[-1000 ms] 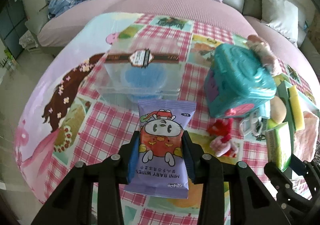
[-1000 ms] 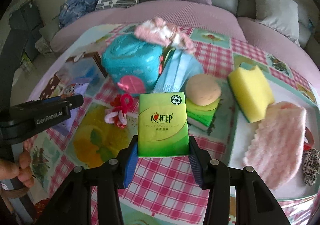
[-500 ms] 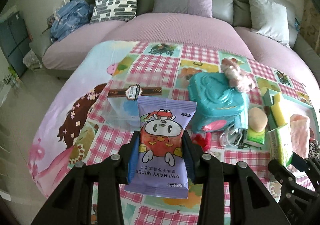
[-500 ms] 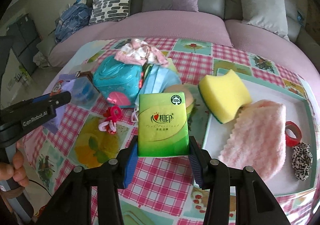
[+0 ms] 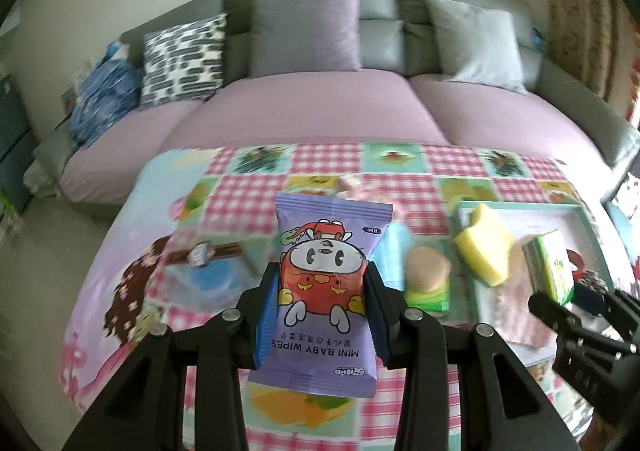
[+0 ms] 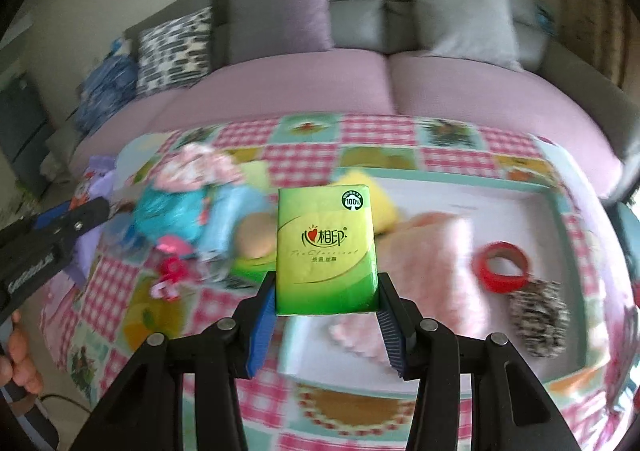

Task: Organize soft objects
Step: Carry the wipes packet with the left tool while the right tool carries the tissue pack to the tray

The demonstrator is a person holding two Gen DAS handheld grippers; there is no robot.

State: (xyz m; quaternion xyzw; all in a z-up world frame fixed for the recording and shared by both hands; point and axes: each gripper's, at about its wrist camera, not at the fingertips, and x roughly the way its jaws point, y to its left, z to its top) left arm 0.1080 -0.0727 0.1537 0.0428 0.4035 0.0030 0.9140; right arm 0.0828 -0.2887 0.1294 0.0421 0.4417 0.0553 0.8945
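My left gripper [image 5: 320, 303] is shut on a purple pack of baby wipes [image 5: 326, 291], held up above the patterned tablecloth. My right gripper [image 6: 326, 305] is shut on a green tissue pack [image 6: 326, 251], held above the near left part of a white tray [image 6: 520, 195] with a teal rim. On the tray lie a pink cloth [image 6: 432, 247], a yellow sponge [image 5: 486, 249], a red tape roll [image 6: 504, 267] and a leopard scrunchie [image 6: 540, 315]. In the left wrist view the right gripper [image 5: 576, 291] and its green pack [image 5: 554, 267] show at the right edge.
A teal case [image 6: 168, 215] topped with pink cloth, a blue mask, a round beige sponge on a green one [image 5: 426, 275], a red hair tie [image 6: 170, 271] and a clear box [image 5: 204, 263] lie on the table. A sofa [image 5: 304, 107] with cushions stands behind. A hand [image 6: 20, 363] shows at the left edge.
Both grippers rose and swung right with their packs still held. The table items now look smaller and further left; the tray has come under the right gripper, and the sofa back shows.
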